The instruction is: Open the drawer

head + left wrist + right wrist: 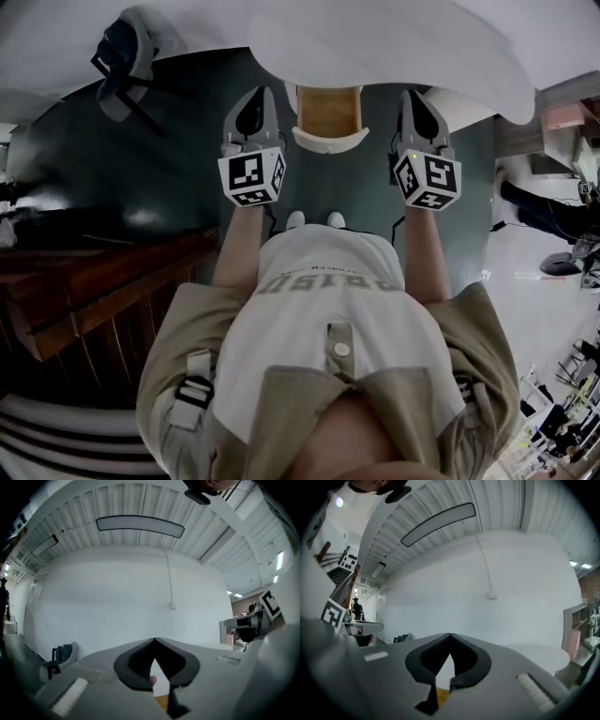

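In the head view a small drawer stands pulled out from under a white table top; its wooden inside shows above its white curved front. My left gripper is held up just left of the drawer and my right gripper just right of it, neither touching it. Both point level toward the table. In the left gripper view the left gripper has its dark jaws met at the tips with nothing between them. In the right gripper view the right gripper is shut and empty the same way.
A chair with a dark jacket stands at the far left by the table. A dark wooden railing runs along my left side. A person's legs show at the far right. A white wall fills both gripper views.
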Demonstrator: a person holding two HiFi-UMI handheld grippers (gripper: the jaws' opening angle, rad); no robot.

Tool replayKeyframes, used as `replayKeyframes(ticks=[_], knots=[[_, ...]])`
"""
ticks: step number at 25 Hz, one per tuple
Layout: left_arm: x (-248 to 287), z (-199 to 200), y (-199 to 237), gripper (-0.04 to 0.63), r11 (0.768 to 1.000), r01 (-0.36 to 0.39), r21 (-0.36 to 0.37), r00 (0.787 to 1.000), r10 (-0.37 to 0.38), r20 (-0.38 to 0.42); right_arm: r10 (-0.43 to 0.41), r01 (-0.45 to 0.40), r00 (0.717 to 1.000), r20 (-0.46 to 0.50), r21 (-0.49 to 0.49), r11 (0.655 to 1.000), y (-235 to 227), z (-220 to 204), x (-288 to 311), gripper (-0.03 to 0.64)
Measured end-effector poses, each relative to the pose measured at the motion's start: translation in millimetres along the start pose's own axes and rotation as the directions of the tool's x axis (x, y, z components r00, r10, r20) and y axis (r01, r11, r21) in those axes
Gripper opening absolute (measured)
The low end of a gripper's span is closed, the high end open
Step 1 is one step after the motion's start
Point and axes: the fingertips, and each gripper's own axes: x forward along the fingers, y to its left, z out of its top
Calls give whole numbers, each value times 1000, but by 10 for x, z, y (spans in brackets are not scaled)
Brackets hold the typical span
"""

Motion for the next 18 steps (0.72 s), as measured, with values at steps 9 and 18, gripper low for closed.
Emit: replayKeyframes(ticks=[9,18], knots=[[140,330,-226,8,995,66,79,995,-71,66,-2,2,997,73,-1,1000,-24,243,-52,5],[262,469,-378,8,993,88,80,992,-95,79,-4,6,993,115,-15,1000,-10,342,-78,3]])
